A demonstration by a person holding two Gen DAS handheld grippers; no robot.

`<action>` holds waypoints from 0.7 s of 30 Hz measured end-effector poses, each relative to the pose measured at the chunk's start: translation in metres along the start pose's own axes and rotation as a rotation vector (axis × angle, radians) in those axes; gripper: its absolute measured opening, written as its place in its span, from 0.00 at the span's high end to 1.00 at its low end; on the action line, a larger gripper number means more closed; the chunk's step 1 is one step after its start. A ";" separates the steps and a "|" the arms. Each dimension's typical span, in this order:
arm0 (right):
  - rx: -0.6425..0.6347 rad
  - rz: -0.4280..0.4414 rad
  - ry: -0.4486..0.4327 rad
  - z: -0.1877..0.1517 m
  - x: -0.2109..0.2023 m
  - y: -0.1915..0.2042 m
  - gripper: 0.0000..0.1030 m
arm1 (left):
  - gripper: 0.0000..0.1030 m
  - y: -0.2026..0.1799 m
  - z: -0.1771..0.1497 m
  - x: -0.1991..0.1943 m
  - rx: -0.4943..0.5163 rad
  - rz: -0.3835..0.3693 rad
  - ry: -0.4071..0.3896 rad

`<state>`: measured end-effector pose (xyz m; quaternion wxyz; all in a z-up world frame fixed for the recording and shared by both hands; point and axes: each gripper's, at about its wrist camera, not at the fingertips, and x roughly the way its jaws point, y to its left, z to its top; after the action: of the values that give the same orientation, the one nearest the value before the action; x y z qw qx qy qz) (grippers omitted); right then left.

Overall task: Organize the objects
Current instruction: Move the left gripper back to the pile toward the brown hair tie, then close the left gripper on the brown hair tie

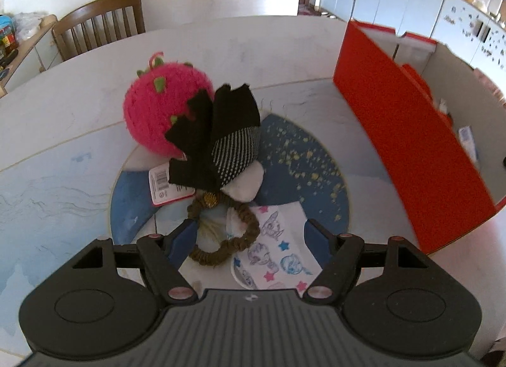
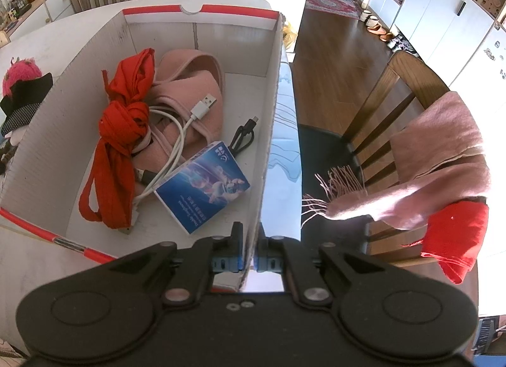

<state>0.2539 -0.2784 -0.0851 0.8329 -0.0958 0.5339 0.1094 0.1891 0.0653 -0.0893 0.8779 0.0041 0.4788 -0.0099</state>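
The left gripper (image 1: 249, 234) hangs with its jaws spread wide and nothing pressed between them, tilted down over a small heap on the table (image 1: 63, 152). Straight ahead of its fingers and lowest in view lies a brown hair tie (image 1: 221, 237), a loop lying flat, its near arc between the two fingers and closer to the left one; a printed white cloth (image 1: 278, 256) lies just beside it, partly under the loop on the right. Beyond these sit a black glove (image 1: 215, 136) and a pink plush ball (image 1: 155, 111), the glove leaning on the ball. The red box (image 1: 411, 152) stands well off to the right with bare table between, so the carry that way looks unobstructed. The right gripper (image 2: 249, 253) is clenched on the box wall (image 2: 268, 133) at its near corner, holding it steady; inside lie a red strap (image 2: 117, 133), a cable (image 2: 177, 133) and a blue pack (image 2: 205, 183), with free floor toward the far wall. The left is plainly the one to pick
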 end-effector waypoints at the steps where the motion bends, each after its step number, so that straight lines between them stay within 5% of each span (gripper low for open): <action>1: 0.000 0.000 0.000 0.000 0.000 0.000 0.95 | 0.30 0.000 -0.001 0.003 0.001 0.002 0.006; 9: 0.002 -0.001 0.002 -0.001 0.000 -0.001 0.95 | 0.55 0.008 -0.004 0.023 -0.031 0.000 0.039; 21: 0.002 -0.001 0.002 -0.001 0.000 -0.001 0.95 | 0.73 0.009 -0.003 0.031 -0.026 0.003 0.055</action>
<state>0.2533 -0.2793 -0.0852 0.8327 -0.0954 0.5346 0.1083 0.2039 0.0743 -0.1171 0.8643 -0.0064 0.5030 -0.0024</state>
